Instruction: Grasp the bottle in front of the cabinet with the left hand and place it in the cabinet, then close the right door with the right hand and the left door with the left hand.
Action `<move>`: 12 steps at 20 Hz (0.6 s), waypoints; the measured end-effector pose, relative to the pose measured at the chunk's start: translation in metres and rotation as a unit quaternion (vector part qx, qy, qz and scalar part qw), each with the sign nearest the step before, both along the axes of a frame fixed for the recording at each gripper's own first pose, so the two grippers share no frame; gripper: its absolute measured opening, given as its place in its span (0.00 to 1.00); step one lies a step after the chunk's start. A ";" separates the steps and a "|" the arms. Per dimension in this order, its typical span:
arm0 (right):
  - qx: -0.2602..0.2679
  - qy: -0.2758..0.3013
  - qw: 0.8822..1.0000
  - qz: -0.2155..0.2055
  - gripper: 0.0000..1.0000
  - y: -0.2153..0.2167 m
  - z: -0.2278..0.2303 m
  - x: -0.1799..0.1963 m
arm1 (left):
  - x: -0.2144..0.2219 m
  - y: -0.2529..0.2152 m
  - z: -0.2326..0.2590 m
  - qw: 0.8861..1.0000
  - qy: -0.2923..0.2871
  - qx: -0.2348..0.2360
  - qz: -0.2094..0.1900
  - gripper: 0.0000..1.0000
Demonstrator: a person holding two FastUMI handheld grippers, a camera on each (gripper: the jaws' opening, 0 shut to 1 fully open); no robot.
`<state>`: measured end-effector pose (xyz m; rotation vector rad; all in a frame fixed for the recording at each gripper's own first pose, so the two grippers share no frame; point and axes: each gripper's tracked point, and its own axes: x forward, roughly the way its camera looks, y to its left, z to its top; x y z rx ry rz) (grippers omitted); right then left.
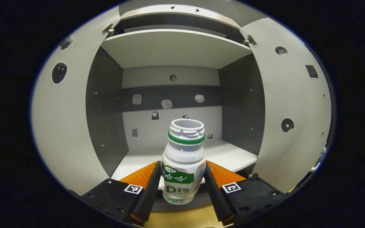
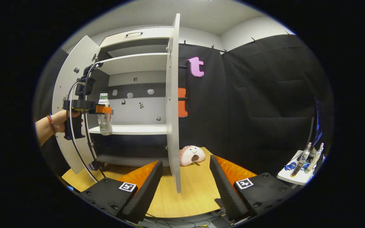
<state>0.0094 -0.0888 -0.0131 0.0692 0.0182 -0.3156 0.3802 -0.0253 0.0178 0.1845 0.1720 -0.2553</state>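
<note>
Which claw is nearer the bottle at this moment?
Left. The left claw is clamped on the bottle at the cabinet's shelf; the right claw sits open, back by the right door.

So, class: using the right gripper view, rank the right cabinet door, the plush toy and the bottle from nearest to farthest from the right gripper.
1. Right cabinet door: open, edge-on just ahead of the right gripper.
2. Plush toy: on the table, just right of the door.
3. Bottle: far left, held by the left gripper at the shelf.
</note>
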 end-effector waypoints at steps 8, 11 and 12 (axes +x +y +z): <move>0.001 0.001 1.000 -0.026 0.98 -0.020 0.002 0.003 | 0.075 0.002 0.001 0.998 0.038 -0.048 0.029 0.77; 0.005 0.004 1.000 -0.031 0.98 -0.025 0.001 0.006 | 0.087 0.004 -0.009 0.997 0.053 -0.042 0.036 0.77; 0.005 0.004 0.999 -0.032 0.98 -0.025 0.000 0.008 | 0.091 0.002 -0.013 0.997 0.058 -0.039 0.037 0.77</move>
